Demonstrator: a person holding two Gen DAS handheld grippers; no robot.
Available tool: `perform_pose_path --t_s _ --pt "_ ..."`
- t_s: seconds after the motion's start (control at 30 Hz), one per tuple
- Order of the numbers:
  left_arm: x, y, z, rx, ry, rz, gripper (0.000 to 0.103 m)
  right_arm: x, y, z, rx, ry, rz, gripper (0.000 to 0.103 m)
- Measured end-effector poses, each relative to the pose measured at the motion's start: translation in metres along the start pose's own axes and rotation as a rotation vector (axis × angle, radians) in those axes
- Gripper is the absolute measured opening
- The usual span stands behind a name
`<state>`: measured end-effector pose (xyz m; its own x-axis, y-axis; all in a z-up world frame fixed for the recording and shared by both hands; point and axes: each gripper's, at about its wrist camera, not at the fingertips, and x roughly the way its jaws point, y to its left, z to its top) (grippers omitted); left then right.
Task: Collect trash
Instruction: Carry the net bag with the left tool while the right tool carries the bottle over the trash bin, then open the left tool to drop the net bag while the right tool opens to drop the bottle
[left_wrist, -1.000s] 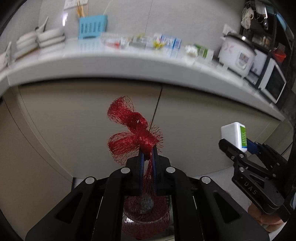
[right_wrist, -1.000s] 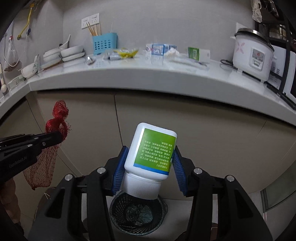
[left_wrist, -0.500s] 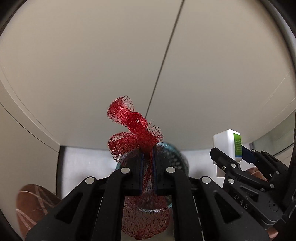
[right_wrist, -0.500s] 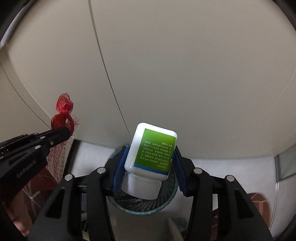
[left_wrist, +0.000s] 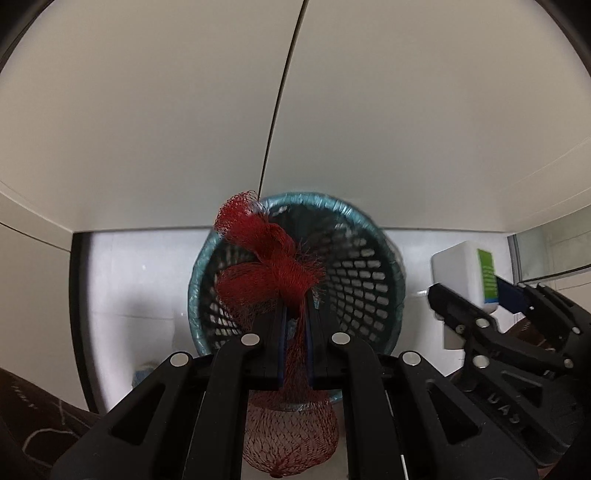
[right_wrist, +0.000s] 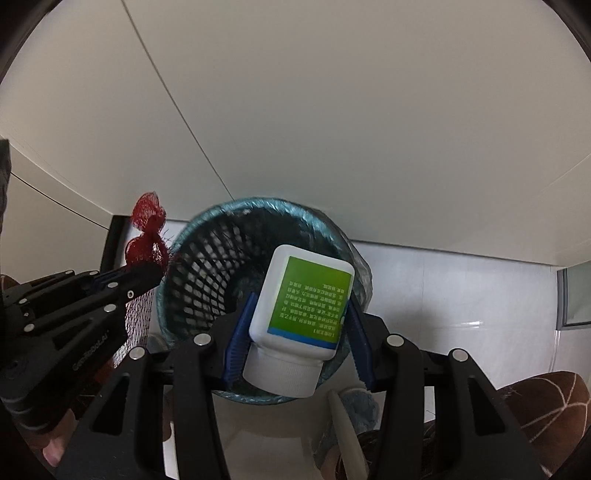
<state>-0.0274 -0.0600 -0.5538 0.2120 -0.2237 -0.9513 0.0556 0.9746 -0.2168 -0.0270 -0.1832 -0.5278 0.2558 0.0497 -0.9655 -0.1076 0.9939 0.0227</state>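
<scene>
Below, mesh bin (left_wrist: 373, 266) on pale floor by cabinet doors (right_wrist: 332, 110), left tool (left_wrist: 295, 314) pinching red net (left_wrist: 273, 266), right tool (right_wrist: 299, 325) clamping white bottle (right_wrist: 303, 317)

Beige cabinet doors (left_wrist: 369, 129) fill the upper part of both views. A thin dark seam (left_wrist: 280, 99) between two doors runs from 12 o'clock down toward the centre. Below the doors lies a pale glossy floor (right_wrist: 454, 295). At 5 o'clock in the right wrist view a brown slipper (right_wrist: 546, 410) with light lines shows, and beside it a cream stick (right_wrist: 347, 435).

Both hand-held grippers (left_wrist: 295, 314) (right_wrist: 299, 325) clamped, side by side.
</scene>
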Motion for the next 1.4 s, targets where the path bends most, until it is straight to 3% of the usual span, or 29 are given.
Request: perform_pose_path --t_s 0.4,0.9,1.07,1.3,1.4 --pt "0.017 -0.003 -0.004 -0.023 0.021 0.000 0.022 0.012 -0.016 -0.005 0.026 0.036 0.033 0.046" --pt "0.010 0.015 0.003 -0.066 0.003 0.063 0.067 0.015 -0.017 -0.001 0.035 0.037 0.062 0.046" --pt "-0.004 0.021 0.002 -0.071 -0.049 0.113 0.090 0.023 -0.010 0.001 0.006 0.045 0.074 0.046" --pt "-0.010 0.031 0.002 -0.081 -0.049 0.150 0.097 0.029 0.000 0.004 -0.031 0.051 0.101 0.045" --pt "-0.011 0.034 0.003 -0.097 -0.042 0.152 0.097 0.027 -0.003 0.004 -0.020 0.052 0.108 0.054"
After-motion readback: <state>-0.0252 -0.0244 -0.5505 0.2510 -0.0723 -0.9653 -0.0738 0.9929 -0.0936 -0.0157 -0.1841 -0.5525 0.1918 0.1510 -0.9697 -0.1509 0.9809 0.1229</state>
